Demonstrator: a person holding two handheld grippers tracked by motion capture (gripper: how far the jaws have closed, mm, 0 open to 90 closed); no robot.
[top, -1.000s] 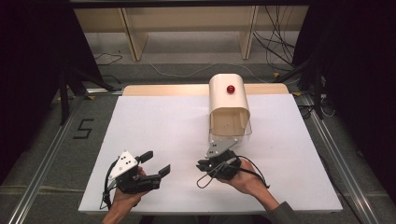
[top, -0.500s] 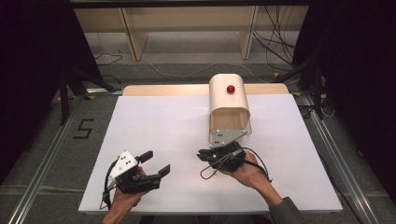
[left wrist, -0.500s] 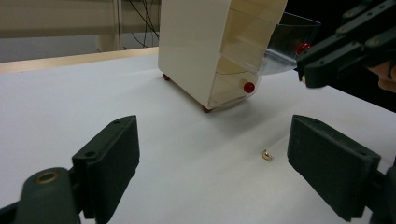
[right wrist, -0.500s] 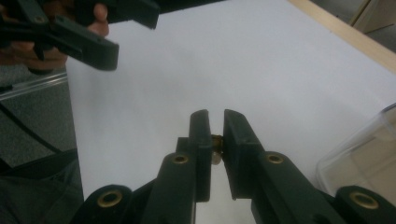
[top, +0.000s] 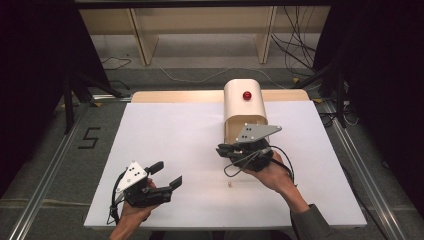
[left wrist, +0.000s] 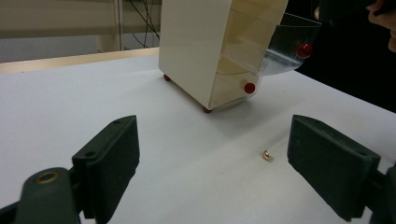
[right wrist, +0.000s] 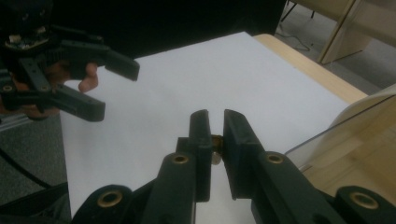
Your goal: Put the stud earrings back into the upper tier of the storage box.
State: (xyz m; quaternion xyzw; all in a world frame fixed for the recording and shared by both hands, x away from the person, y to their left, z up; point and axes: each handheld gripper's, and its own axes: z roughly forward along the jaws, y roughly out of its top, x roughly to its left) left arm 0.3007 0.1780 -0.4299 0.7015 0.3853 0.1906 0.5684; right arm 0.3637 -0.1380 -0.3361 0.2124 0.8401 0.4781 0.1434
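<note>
Golden nugget (right wrist: 216, 142) between matte black jaws

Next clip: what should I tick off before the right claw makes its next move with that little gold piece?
1. Right claw shut on the small gold piece: ok.
2. Upper clear flap of the cabinet tipped open: ok.
3. Left claw open, apart from the cabinet: ok.
4. Nothing left loose: not ok, a second gold piece lies on the table.
5. Room behind the open flap: cannot tell.
</note>
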